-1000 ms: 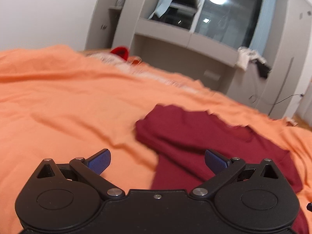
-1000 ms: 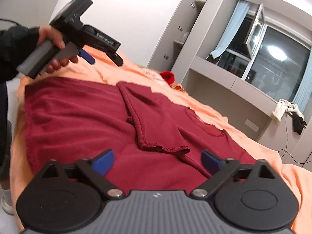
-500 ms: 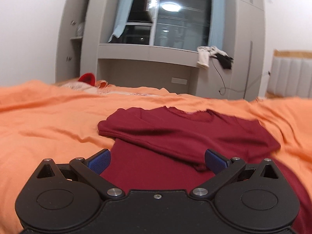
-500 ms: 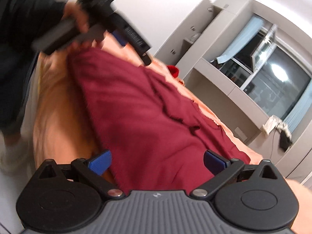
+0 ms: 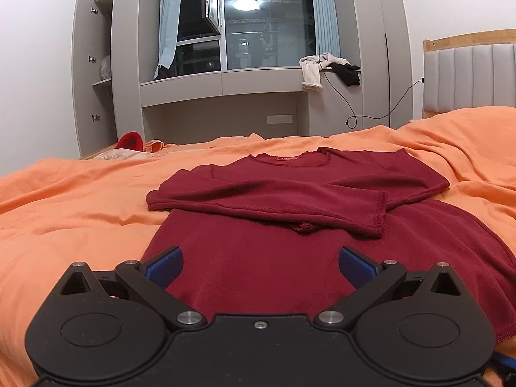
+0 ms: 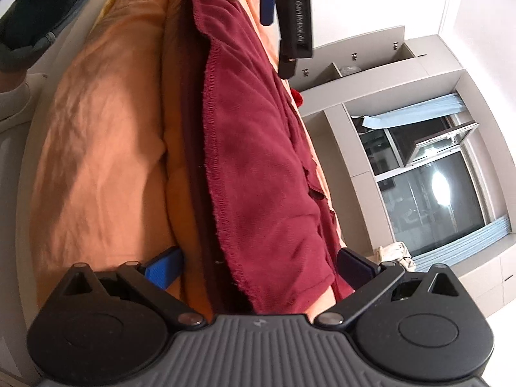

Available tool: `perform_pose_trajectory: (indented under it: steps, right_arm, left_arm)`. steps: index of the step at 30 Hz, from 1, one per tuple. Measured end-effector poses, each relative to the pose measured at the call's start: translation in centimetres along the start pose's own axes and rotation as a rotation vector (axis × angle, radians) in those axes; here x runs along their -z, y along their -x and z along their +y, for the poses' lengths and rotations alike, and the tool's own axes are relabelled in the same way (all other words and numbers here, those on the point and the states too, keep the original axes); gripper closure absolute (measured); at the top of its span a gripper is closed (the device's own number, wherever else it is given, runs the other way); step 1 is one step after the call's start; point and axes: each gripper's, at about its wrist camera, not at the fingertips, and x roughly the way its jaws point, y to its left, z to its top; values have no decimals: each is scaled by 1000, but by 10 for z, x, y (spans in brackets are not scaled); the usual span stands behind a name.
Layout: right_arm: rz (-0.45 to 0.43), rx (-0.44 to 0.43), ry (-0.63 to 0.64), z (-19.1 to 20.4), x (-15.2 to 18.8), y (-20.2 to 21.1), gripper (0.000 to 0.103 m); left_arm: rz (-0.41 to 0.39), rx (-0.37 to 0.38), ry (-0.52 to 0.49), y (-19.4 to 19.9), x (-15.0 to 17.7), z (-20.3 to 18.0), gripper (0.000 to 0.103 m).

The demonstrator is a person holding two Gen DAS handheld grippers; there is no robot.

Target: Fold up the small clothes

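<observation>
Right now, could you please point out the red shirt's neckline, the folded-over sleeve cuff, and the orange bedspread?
neckline (image 5: 292, 160), left wrist view, front collar edge.
sleeve cuff (image 5: 380, 213), left wrist view, stitched end.
orange bedspread (image 5: 80, 200), left wrist view, bare stretch.

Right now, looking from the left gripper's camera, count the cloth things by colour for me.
Dark red: 1, the shirt
Orange: 1, the bedspread
Bright red: 1, a bundle by the cupboard
White: 1, a cloth on the sill
Black: 1, a cloth beside it
Total: 5

Red shirt (image 5: 290, 219) between spread gripper (image 5: 260, 266) fingers
</observation>
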Motion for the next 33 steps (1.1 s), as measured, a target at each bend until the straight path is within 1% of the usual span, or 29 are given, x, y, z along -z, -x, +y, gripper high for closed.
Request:
perform_pose_trajectory:
  steps: [3,4,5,6,9,11,14,17,22,24,25,26,27,30,33]
  right_arm:
    - [-9,15,5,1,-4,-3,1]
    - [-13,21,13,3,-5,-3,4]
    - [-17,28,23,4,-4,-2,9]
    - [-19,29,35,6,-5,-1,11]
    - [-22,8,48,12,-7,-2,25]
    - [-21,-24,55,20,-5,4,46]
    - [-23,-47,74,25,-4,5,59]
    - [-29,-62,75,26,-1,6,64]
    - [-51,-106,5,9,2,12,72]
    - [-59,-113,-22,4,1,17,77]
    - [-62,-117,-42,3,2,21,82]
    - [-66,-118,-66,-1,3,23,89]
    - [-70,-112,-88,-5,3,24,91]
    - [-84,-68,-145,-18,4,29,93]
    - [-94,-46,-210,-27,6,31,93]
  left_arm:
    - [4,-7,-4,1,2,0,1]
    - [5,-10,-4,1,2,0,1]
    - [6,-13,-3,1,2,1,1]
    - [5,-16,0,1,2,2,1]
    - [3,-22,12,2,3,3,1]
    - [1,-25,17,3,3,4,1]
    - [0,-27,18,3,3,4,1]
    - [-2,-27,14,3,3,3,1]
    - [-3,-30,16,5,3,3,1]
    - [-6,-30,21,6,3,4,1]
    - [-8,-30,23,6,3,4,1]
    - [-10,-29,26,6,2,5,1]
    - [-13,-24,28,7,2,5,1]
    - [-33,-2,36,10,1,5,1]
    - [-58,35,39,14,0,4,1]
